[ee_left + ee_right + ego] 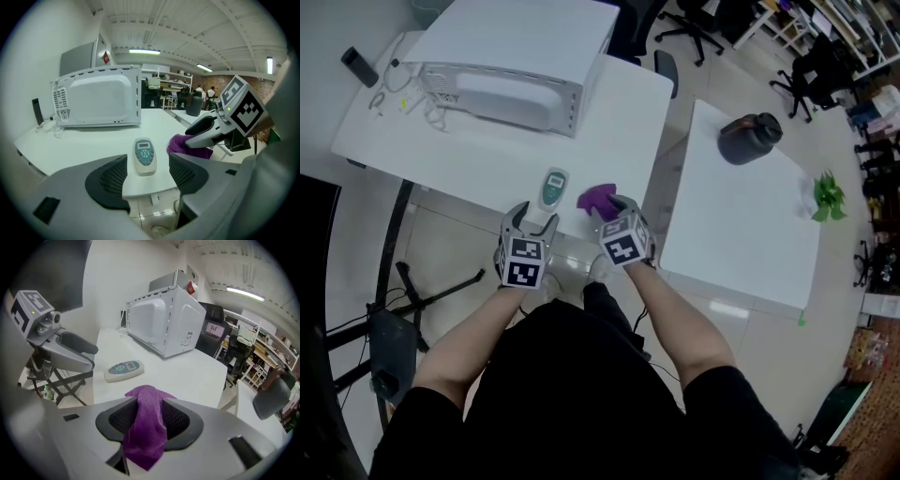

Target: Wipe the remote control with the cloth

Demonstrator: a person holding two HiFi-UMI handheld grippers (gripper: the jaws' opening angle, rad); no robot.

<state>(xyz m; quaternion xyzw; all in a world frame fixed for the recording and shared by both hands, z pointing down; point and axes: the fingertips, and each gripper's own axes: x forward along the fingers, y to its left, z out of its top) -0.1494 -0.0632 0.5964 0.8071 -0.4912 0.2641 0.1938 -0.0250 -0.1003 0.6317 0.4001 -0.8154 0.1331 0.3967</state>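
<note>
The pale remote control with a green face lies flat near the front edge of the white table. My left gripper stands open just short of it; in the left gripper view the remote lies on the table ahead of the wide-apart jaws, untouched. The purple cloth sits to the remote's right at my right gripper. In the right gripper view the cloth drapes loosely between the parted pads of that gripper and hangs over its front. The remote lies to its left.
A white microwave fills the back of the table, with cables and a dark handset at its left. A second white table on the right carries a dark pot and a green plant. A gap of floor separates the tables.
</note>
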